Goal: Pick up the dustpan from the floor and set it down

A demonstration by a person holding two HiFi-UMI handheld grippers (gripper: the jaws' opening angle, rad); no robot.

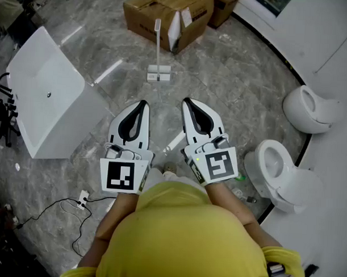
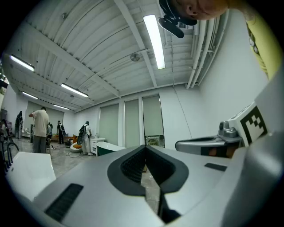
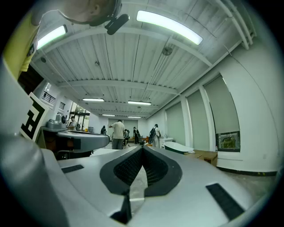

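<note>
The dustpan (image 1: 158,75) is white, with a tall upright handle (image 1: 157,41), and stands on the grey marble floor in front of a cardboard box. It lies ahead of both grippers, well beyond their tips, and touches neither. My left gripper (image 1: 143,103) is held level, its jaws shut and empty. My right gripper (image 1: 187,100) is level beside it, also shut with nothing between the pads. In the left gripper view the left gripper (image 2: 145,146) has its dark pads meeting at the tip. The right gripper (image 3: 142,147) looks the same in its own view. Neither gripper view shows the dustpan.
A white bathtub (image 1: 47,94) stands at the left. Open cardboard boxes (image 1: 166,15) are at the top. Two white toilets (image 1: 288,176) (image 1: 311,108) stand by the curved wall on the right. A power strip with cable (image 1: 82,199) lies at the lower left. Several people (image 3: 117,133) stand far off.
</note>
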